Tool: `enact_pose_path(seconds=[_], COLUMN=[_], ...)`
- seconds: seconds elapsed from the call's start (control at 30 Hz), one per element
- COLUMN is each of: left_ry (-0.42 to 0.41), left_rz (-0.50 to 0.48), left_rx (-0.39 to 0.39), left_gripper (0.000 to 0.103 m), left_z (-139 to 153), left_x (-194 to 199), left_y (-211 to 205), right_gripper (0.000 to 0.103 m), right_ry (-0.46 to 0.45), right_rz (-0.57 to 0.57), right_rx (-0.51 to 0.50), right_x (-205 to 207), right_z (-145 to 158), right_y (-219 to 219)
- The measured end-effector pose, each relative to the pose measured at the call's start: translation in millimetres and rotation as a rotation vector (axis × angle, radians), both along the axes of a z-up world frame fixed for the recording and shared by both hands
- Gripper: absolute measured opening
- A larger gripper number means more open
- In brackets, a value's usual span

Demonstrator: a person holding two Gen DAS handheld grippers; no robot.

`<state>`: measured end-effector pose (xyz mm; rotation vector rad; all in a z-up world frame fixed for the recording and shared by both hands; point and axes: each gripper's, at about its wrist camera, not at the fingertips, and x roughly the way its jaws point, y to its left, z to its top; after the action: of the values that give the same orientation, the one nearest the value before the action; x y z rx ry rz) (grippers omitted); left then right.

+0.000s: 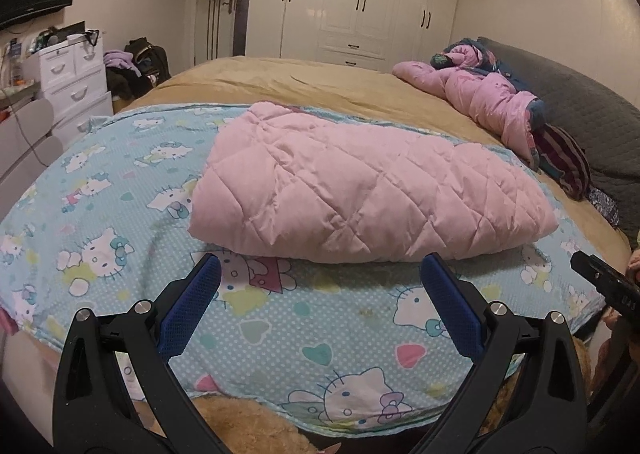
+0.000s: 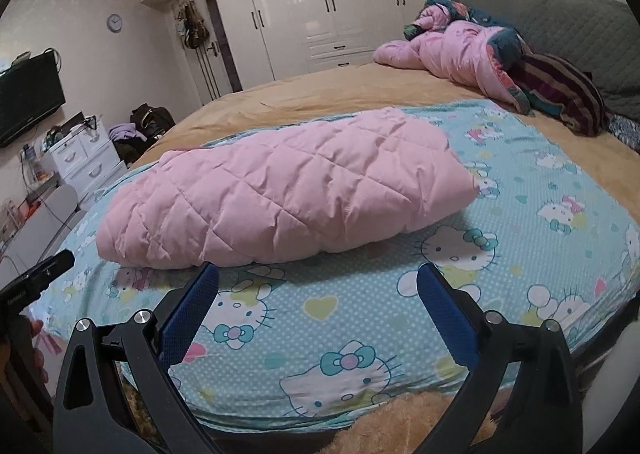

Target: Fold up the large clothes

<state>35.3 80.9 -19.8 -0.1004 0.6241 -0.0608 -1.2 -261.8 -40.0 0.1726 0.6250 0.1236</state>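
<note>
Left tongs and right tongs both gape apart, holding nothing, just short of the pink quilted coat. Coat lies folded into a compact bundle on the cartoon-cat sheet. Beyond, another pink garment sprawls unfolded near the headboard; likely still to do.

The bed in front of me carries a tan cover, with a light-blue cat-print sheet spread over its near part. On that sheet lies a folded pink quilted garment. Toward the headboard, a crumpled pink jacket and a striped cloth lie on the tan cover.
</note>
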Motion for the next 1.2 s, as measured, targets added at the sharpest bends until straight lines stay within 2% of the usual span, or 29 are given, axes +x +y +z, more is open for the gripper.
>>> enact_pose_path(seconds=[0.33, 1.2], left_ry=[0.021, 0.025], left_rz=[0.017, 0.02], left_rx=[0.002, 0.027], left_gripper=[0.094, 0.094], left_z=[1.5, -0.1], left_x=[-0.2, -0.2], left_y=[4.6, 4.6], right_gripper=[0.099, 0.099], right_ry=[-0.004, 0.002], right_rz=[0.035, 0.038], right_rx=[0.0, -0.006], right_x=[-2.4, -2.3], right_z=[7.0, 6.4], right_y=[10.1, 14.5])
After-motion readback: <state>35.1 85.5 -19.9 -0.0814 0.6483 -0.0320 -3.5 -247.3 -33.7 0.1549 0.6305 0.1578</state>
